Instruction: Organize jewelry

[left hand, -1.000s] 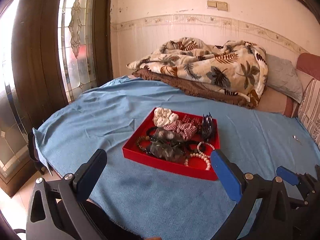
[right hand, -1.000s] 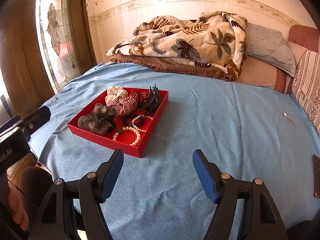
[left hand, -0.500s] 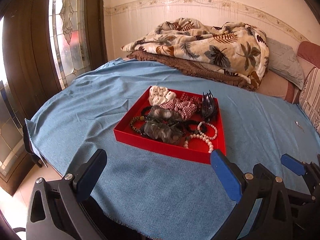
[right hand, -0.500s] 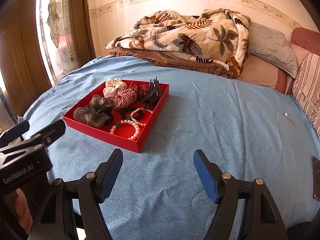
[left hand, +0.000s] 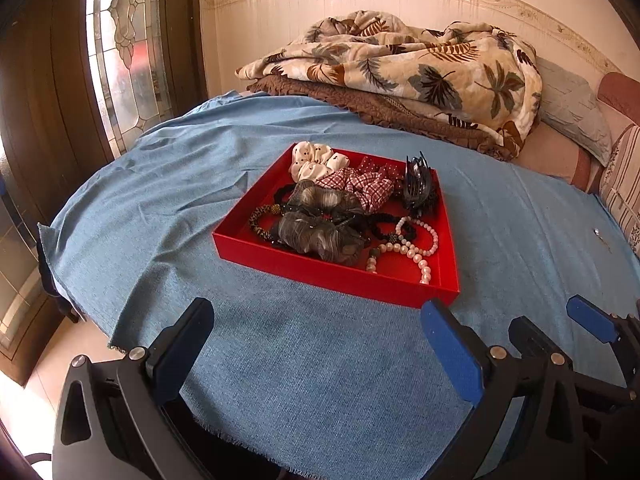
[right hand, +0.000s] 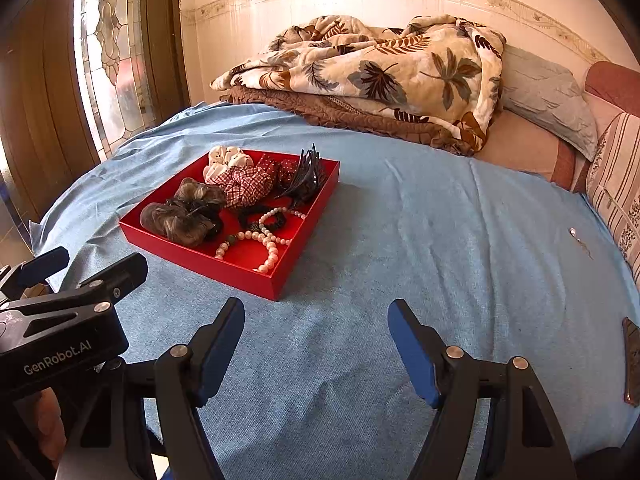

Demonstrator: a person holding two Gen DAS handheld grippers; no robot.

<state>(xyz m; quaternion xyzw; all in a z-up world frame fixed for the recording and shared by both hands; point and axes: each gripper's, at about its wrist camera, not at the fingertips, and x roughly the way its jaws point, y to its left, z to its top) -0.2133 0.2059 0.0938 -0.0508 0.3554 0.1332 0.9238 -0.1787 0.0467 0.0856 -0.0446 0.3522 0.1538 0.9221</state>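
A red tray sits on the blue bedspread. It holds scrunchies, a black claw clip, dark hair ties and a pearl bracelet. My left gripper is open and empty, hovering just short of the tray's near edge. My right gripper is open and empty, above bare bedspread to the right of the tray's near corner. The left gripper also shows at the left of the right wrist view.
A folded leaf-print blanket on a brown one lies at the back, with pillows to the right. A small metal trinket lies on the spread at far right. A stained-glass window stands left. A dark flat object lies at the right edge.
Both grippers have moved forward toward the tray, which now looks larger and nearer. Both stay open and empty.
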